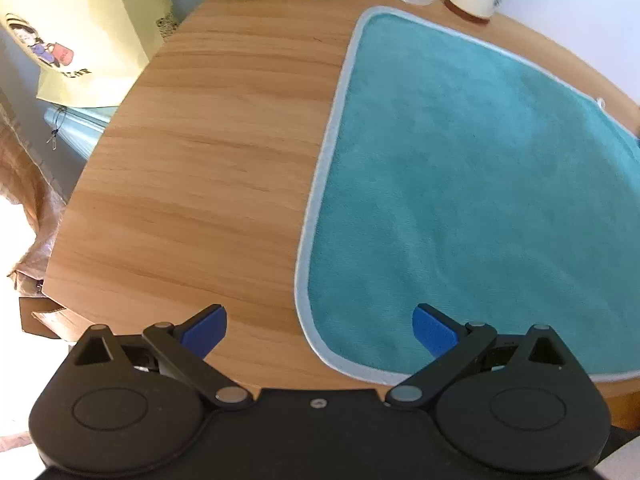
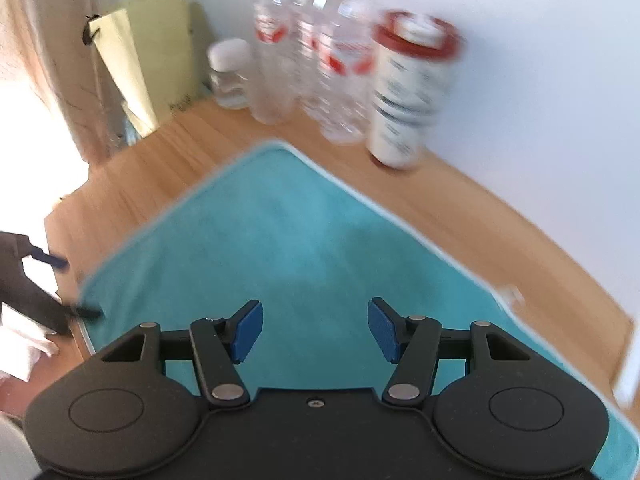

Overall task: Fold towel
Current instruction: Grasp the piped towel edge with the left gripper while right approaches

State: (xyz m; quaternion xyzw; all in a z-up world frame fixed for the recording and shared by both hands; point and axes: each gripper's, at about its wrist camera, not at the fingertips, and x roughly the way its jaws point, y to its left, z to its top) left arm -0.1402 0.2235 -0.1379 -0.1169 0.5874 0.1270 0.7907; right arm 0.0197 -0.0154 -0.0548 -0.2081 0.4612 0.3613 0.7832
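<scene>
A teal towel [image 1: 472, 184] with a pale blue hem lies flat and unfolded on the wooden table [image 1: 208, 152]. My left gripper [image 1: 320, 334] hovers open over the towel's near left corner, its blue pads wide apart with nothing between them. In the right wrist view the same towel [image 2: 288, 240] spreads out below my right gripper [image 2: 316, 330], which is also open and empty above the cloth. The left gripper [image 2: 68, 284] shows as a dark blurred shape at the towel's left corner.
Clear water bottles [image 2: 316, 56], a small jar [image 2: 230, 74] and a white canister with a red lid [image 2: 408, 92] stand along the table's back edge by the white wall. A pale yellow paper bag [image 1: 84, 28] hangs off the table's left side. A small hanging loop [image 2: 512, 294] sits at the towel's right edge.
</scene>
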